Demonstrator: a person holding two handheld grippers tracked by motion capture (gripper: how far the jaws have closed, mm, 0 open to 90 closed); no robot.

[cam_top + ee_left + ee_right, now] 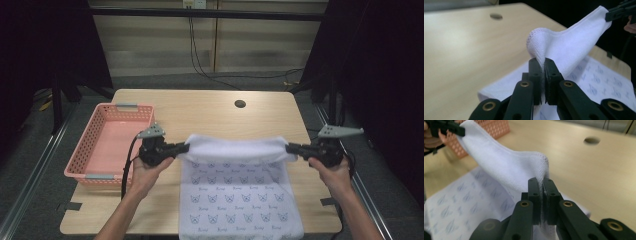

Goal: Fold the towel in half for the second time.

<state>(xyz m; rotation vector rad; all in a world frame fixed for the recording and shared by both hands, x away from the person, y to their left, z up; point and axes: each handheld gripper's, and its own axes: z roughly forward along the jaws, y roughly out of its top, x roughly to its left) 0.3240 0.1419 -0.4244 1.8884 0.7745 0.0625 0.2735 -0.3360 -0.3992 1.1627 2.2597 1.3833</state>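
Towel (235,170): soft white cloth, matt, fine looped terry weave with a stitched hem; the flat side carries a small printed blue-grey pattern. Table (210,107): light wood-grain top, smooth, low sheen. Basket (107,145): pink plastic, perforated lattice walls, slightly glossy. Left gripper (543,65) and right gripper (542,185): matt black plastic jaws and links, brass-coloured metal pivot bushes, ribbed inner pads.

Left gripper (543,65) fingers (534,75) pinching white towel (566,47) corner, wooden table (461,50) beneath
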